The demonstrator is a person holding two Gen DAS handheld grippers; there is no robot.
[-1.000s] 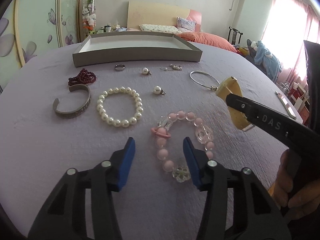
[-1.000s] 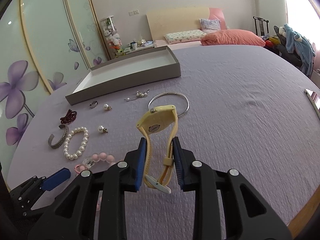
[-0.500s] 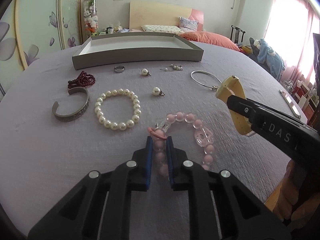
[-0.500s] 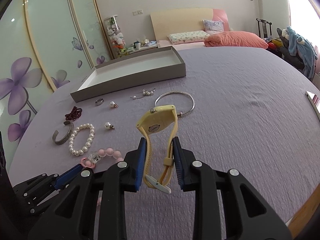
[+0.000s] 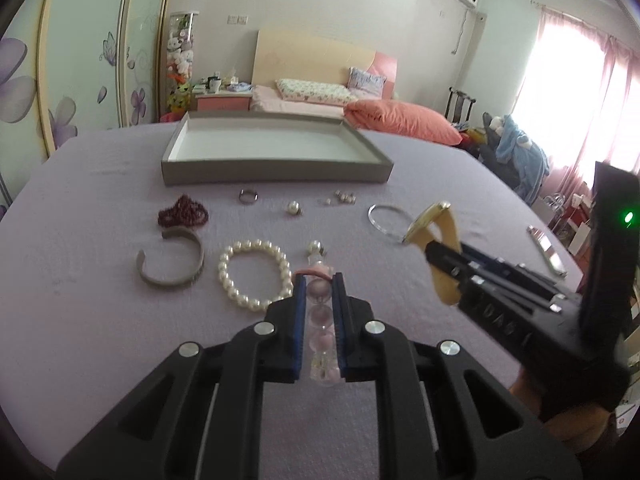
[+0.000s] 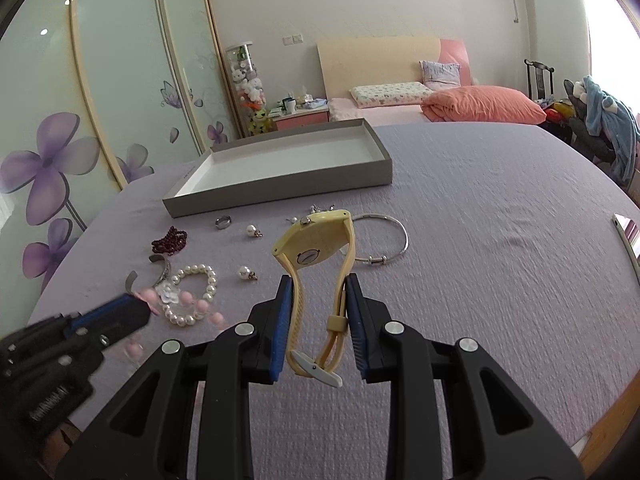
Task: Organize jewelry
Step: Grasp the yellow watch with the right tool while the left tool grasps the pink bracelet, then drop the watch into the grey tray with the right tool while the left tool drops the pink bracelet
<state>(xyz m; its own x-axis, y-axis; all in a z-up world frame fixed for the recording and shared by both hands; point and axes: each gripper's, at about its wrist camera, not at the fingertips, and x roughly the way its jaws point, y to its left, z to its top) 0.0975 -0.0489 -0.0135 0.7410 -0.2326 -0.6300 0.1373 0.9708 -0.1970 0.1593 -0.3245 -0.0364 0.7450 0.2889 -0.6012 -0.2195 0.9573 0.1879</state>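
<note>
My left gripper (image 5: 318,280) is shut on the pink bead bracelet (image 5: 320,312), which hangs lifted off the purple cloth; in the right wrist view the bracelet (image 6: 188,304) dangles from that gripper (image 6: 150,312). My right gripper (image 6: 318,284) is shut on the strap of a yellow watch (image 6: 316,240), held above the table; it shows at the right of the left wrist view as the yellow watch (image 5: 436,228). The grey tray (image 5: 276,168) with a white inside stands empty at the far side.
On the cloth lie a white pearl bracelet (image 5: 254,274), a silver cuff (image 5: 172,264), dark red beads (image 5: 182,212), a ring (image 5: 248,196), pearl earrings (image 5: 294,208), a thin silver bangle (image 5: 386,220) and a flat object (image 5: 546,250) near the right edge.
My left gripper shut on the pink bead bracelet and lifted it off the cloth. The right gripper kept the watch almost still.
</note>
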